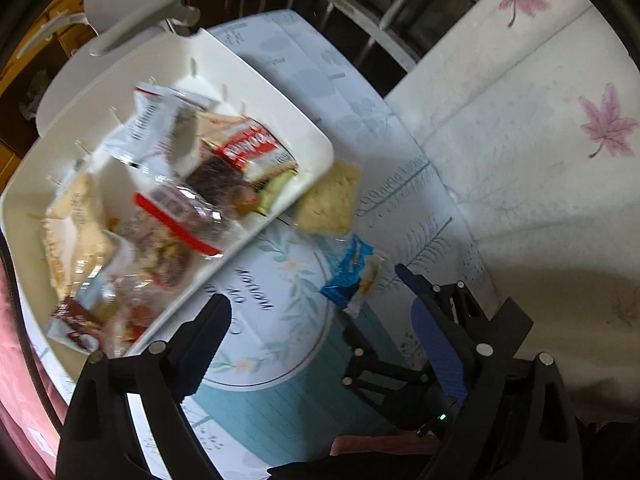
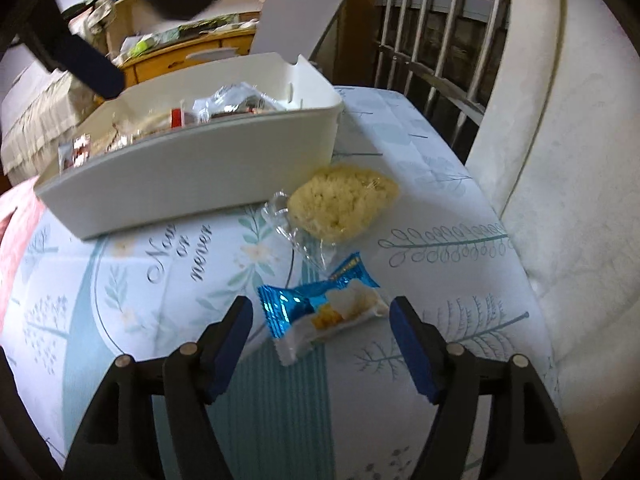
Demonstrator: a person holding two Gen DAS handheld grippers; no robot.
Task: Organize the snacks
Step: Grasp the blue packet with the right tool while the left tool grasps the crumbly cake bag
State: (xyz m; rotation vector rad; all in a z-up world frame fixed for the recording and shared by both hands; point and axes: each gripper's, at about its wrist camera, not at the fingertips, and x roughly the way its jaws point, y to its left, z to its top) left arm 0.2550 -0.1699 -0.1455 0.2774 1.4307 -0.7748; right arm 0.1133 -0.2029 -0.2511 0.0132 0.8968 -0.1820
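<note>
Beside the white bin, the right tool gapes around a blue packet; only the left view shows the left tool spread, seemingly empty.

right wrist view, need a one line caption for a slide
Open right hand-held gripper nears a blue snack packet on the tablecloth, white bin behind.

A lived-in home room: a printed pale-blue leaf-patterned tablecloth, a cluttered wooden dresser, a white maple-leaf curtain and metal window bars.
</note>
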